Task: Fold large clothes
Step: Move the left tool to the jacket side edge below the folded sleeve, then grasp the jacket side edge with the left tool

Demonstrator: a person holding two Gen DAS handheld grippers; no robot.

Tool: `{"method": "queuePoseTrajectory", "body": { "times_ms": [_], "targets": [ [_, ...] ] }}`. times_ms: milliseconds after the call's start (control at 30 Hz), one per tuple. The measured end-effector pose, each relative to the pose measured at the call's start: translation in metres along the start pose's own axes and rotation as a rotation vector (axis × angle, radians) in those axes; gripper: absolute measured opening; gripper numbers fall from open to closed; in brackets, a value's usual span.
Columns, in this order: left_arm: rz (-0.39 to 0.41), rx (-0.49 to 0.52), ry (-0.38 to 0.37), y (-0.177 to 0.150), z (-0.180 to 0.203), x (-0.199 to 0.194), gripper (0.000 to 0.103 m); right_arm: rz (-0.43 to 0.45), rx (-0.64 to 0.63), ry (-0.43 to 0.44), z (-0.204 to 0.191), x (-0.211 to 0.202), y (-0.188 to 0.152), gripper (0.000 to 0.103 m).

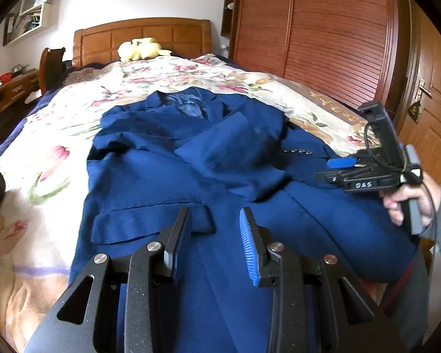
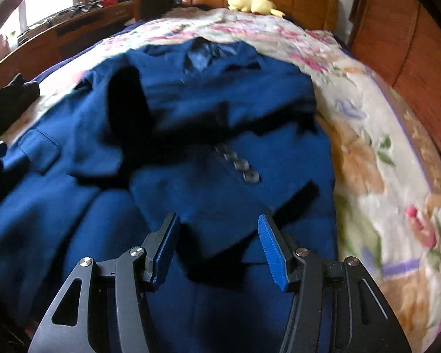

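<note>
A large navy blue suit jacket [image 1: 191, 147] lies front-up on the flowered bedspread [image 1: 44, 135], collar toward the headboard, both sleeves folded across its chest. My left gripper [image 1: 214, 220] is open and empty just above the lower hem, near a flap pocket [image 1: 150, 220]. My right gripper [image 2: 217, 229] is open and empty over the jacket [image 2: 220, 111], below the sleeve's cuff buttons [image 2: 241, 164]. In the left wrist view the right gripper [image 1: 335, 164] hovers over the jacket's right edge, held by a hand.
A yellow plush toy [image 1: 141, 48] lies by the wooden headboard [image 1: 144, 35]. A wooden wardrobe [image 1: 308, 29] and a door stand right of the bed. A desk [image 2: 58, 29] with clutter stands on the left. A dark garment [image 2: 11, 94] lies at the bed's left edge.
</note>
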State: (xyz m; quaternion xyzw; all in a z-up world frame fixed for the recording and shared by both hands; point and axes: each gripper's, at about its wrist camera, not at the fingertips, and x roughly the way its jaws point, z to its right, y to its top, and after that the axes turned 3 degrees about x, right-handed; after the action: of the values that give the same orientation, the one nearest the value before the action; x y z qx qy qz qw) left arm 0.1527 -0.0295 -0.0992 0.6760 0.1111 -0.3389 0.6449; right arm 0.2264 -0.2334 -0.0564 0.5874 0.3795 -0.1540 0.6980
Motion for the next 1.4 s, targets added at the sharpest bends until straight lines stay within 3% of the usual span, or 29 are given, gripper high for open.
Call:
{"method": "queuePoseTrajectory", "body": {
  "times_ms": [100,300,467,767,900,1067,1100,1167,1233,1400],
  "targets": [
    [-0.023,0.016,0.000,0.010,0.006,0.006,0.035,0.036,0.052,0.019,0.004,0.005,-0.006,0.057],
    [-0.051,0.060,0.027,0.038,0.019,0.024,0.035,0.067,0.040,-0.003,-0.004,0.008,-0.007,0.058],
    [-0.082,0.043,0.003,0.068,0.027,0.048,0.036,0.079,0.046,0.003,-0.003,0.013,-0.010,0.058],
    [-0.124,0.039,0.054,0.116,0.042,0.095,0.036,0.088,0.055,0.017,0.001,0.007,-0.016,0.059],
    [-0.161,0.053,0.103,0.123,0.041,0.120,0.036,0.090,0.053,0.015,0.000,0.007,-0.016,0.059],
    [-0.210,0.040,0.083,0.119,0.032,0.135,0.036,0.090,0.053,0.014,0.000,0.007,-0.017,0.059],
    [-0.213,0.036,0.071,0.119,0.029,0.135,0.035,0.091,0.053,0.013,0.000,0.007,-0.017,0.059],
    [-0.226,0.013,0.017,0.115,0.022,0.134,0.022,0.091,0.051,0.012,0.000,0.006,-0.017,0.059],
    [-0.220,0.032,0.028,0.112,0.018,0.127,0.010,0.091,0.051,0.012,0.000,0.006,-0.017,0.059],
    [-0.194,0.067,0.069,0.103,0.002,0.104,0.003,0.091,0.051,0.012,-0.001,0.006,-0.016,0.059]
  ]
}}
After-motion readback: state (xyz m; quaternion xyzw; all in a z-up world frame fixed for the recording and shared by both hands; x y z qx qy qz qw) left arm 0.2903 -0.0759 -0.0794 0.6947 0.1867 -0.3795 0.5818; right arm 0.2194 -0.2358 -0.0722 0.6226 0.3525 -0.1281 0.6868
